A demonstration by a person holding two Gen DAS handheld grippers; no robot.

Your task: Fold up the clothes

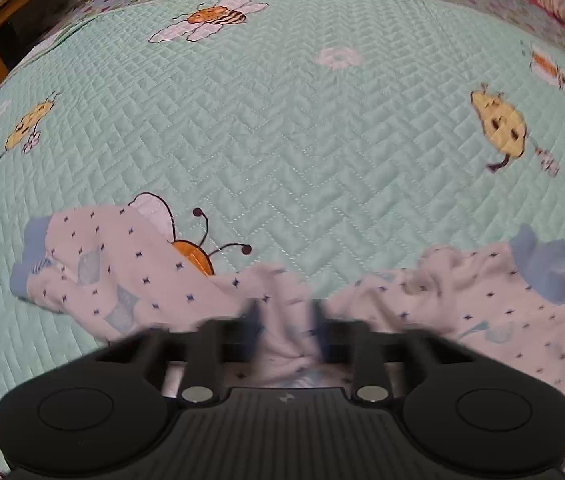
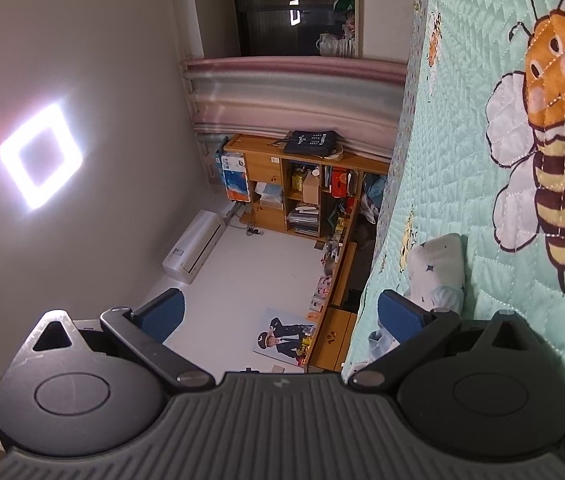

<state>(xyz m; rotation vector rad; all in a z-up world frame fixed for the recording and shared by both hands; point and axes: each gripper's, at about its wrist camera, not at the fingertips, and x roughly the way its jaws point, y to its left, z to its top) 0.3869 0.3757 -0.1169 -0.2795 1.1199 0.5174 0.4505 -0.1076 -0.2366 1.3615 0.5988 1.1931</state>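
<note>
quilted mint bedding printed with bees covers the bed (image 1: 282, 140), and on it the garment (image 1: 134, 272) is spread, a white baby piece dotted with small dark marks and finished with blue cuffs (image 1: 32, 248). one part is laid flat over the orange bee (image 1: 196, 258) printed on the quilt, and another rumpled part with a second blue cuff (image 1: 550, 268) is seen well to the far side of that bee. between the two, a bunched fold of the fabric is pinched by the left tool (image 1: 285, 320), whose jaws are drawn nearly together on the cloth.

the garment is judged to be light, soft and limp. no shape will be kept by it when lifted, and the loose ends can be expected to trail and twist. little slipping is expected from the knit. a hold is better taken at a seam, a cuff or a corner than at a mid-panel bunch, so that an edge can be carried over straight.

the right tool (image 2: 282, 314) is held wide apart with nothing between its blue pads (image 2: 162, 314). it is pointed off the bed's edge toward the wooden shelving (image 2: 302, 184). only a small part of the garment is seen there, beside one pad.
</note>
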